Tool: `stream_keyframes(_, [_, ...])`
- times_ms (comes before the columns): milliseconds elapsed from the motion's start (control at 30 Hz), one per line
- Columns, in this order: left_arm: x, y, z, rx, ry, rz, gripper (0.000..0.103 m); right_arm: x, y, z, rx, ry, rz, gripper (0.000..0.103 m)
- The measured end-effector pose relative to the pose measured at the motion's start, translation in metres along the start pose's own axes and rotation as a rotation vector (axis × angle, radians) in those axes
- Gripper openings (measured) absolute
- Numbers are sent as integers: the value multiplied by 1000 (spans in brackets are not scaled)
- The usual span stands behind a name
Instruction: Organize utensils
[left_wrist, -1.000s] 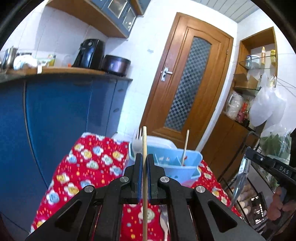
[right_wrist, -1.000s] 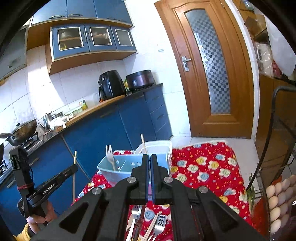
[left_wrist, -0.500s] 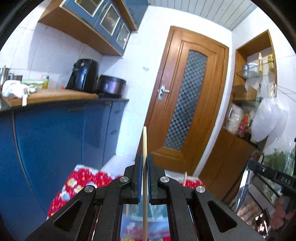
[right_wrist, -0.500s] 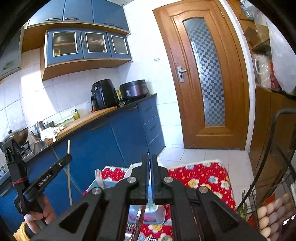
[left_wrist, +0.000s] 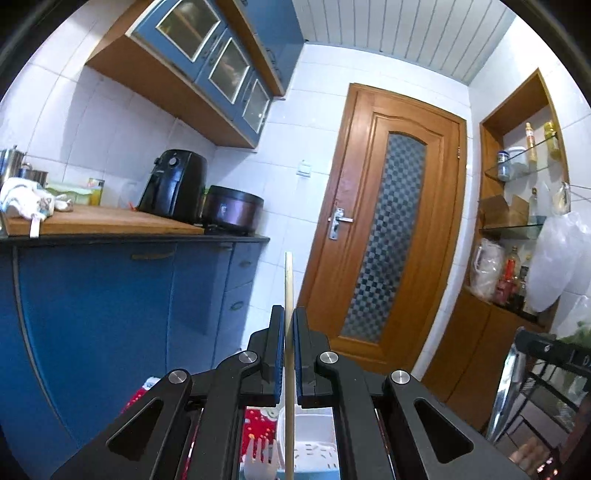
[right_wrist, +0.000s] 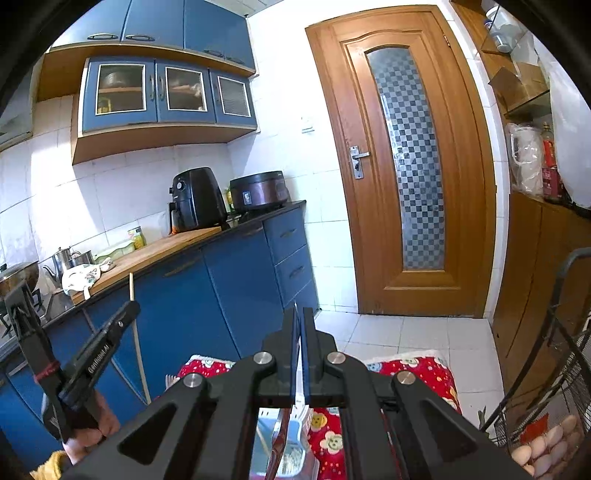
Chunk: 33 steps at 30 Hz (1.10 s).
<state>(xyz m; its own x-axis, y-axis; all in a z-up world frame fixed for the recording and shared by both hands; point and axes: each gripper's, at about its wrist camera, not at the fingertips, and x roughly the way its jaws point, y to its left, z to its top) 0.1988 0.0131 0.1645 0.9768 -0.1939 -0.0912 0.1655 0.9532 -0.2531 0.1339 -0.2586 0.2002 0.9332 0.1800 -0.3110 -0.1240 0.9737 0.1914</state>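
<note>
My left gripper (left_wrist: 290, 319) is shut on a wooden chopstick (left_wrist: 289, 280) that stands upright between its pads. In the right wrist view the same left gripper (right_wrist: 131, 308) and chopstick (right_wrist: 137, 343) hang at the lower left, held by a hand. My right gripper (right_wrist: 299, 314) is shut on a thin metal utensil (right_wrist: 279, 435), apparently a knife, whose blade hangs below the jaws. In the left wrist view the right gripper (left_wrist: 522, 345) and the shiny blade (left_wrist: 504, 391) show at the right edge. The blue utensil caddy (right_wrist: 266, 424) lies under both grippers, mostly hidden.
A fork (left_wrist: 258, 459) and a white tub (left_wrist: 314, 435) peek out beneath the left gripper. The table wears a red flowered cloth (right_wrist: 410, 373). A wire rack with eggs (right_wrist: 546, 443) stands at the right; blue cabinets (right_wrist: 229, 295) run along the left.
Both grippers have risen and tipped upward. The table, cloth and caddy have slid to the bottom of both views. Neither grip has changed.
</note>
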Motion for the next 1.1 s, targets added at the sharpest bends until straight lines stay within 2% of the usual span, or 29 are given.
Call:
stream_keyframes(200, [12, 3, -14, 15, -20, 30, 4, 17, 6, 0, -35, -40, -20, 3])
stream_keyframes(433, [13, -5, -32, 88, -60, 68, 4, 36, 17, -10, -95, -78, -52, 3])
stream_keyframes(733, [8, -3, -49, 112, -35, 73, 4, 51, 24, -39, -127, -11, -26, 3])
stream_keyframes(1033, [7, 2, -59, 103, 20, 72, 4, 54, 17, -56, -57, 59, 35, 5])
stream_keyframes(1100, [5, 2, -62, 111, 31, 73, 4, 54, 15, -59, -34, 74, 54, 8])
